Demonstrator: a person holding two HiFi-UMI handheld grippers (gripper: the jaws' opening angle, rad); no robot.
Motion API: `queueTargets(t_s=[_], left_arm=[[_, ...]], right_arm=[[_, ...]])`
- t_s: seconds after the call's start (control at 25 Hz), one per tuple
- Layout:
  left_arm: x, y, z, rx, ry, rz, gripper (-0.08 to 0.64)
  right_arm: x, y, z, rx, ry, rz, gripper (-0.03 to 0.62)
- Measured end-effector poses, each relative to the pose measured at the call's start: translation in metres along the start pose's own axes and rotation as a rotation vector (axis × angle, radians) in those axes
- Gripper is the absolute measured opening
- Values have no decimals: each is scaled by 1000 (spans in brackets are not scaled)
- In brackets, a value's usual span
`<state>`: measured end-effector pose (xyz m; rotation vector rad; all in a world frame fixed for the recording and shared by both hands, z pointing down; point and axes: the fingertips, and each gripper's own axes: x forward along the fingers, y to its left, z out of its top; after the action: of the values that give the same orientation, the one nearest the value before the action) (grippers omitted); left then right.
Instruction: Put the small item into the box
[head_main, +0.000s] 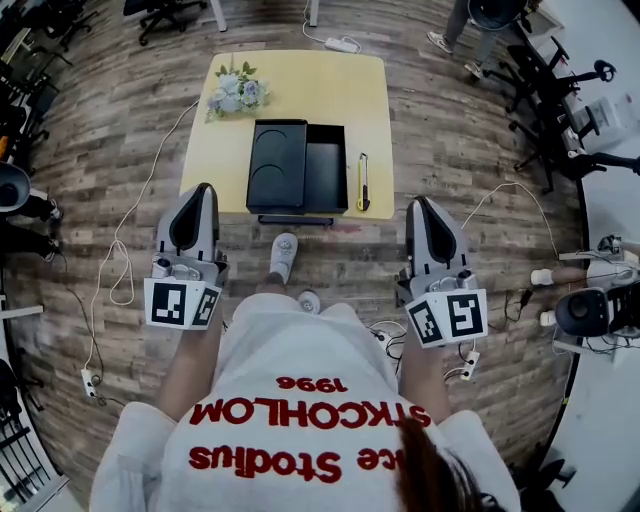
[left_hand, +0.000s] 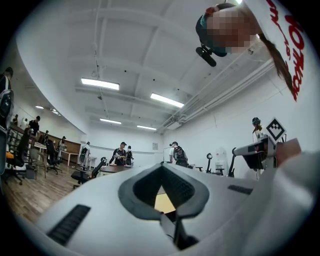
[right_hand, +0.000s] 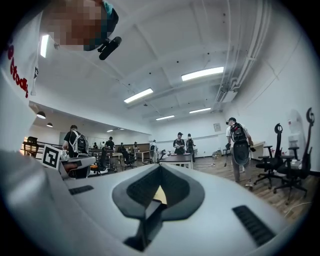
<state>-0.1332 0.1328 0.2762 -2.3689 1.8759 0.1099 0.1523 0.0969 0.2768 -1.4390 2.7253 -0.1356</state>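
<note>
On the yellow table (head_main: 330, 85) lies an open black box (head_main: 325, 170), its lid (head_main: 277, 165) flat beside it on the left. A small yellow and black utility knife (head_main: 362, 182) rests just right of the box. My left gripper (head_main: 203, 190) and my right gripper (head_main: 418, 203) hover over the floor short of the table's near edge, both pointing at it, both shut and empty. In the left gripper view the jaws of the left gripper (left_hand: 161, 166) meet at their tips. The right gripper view shows the right gripper (right_hand: 160, 166) the same way.
A bunch of pale flowers (head_main: 236, 93) lies at the table's far left corner. Cables (head_main: 120, 270) trail over the wooden floor on both sides. Office chairs (head_main: 545, 90) stand at the right, and a power strip (head_main: 341, 44) lies beyond the table. My shoe (head_main: 284, 253) is under the near edge.
</note>
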Motion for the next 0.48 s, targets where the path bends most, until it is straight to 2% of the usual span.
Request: queueTargets(t_s=[0.48], left_arm=[[102, 34, -12, -29, -24, -89, 6]], right_arm=[[77, -34, 9, -6, 0, -66, 5]])
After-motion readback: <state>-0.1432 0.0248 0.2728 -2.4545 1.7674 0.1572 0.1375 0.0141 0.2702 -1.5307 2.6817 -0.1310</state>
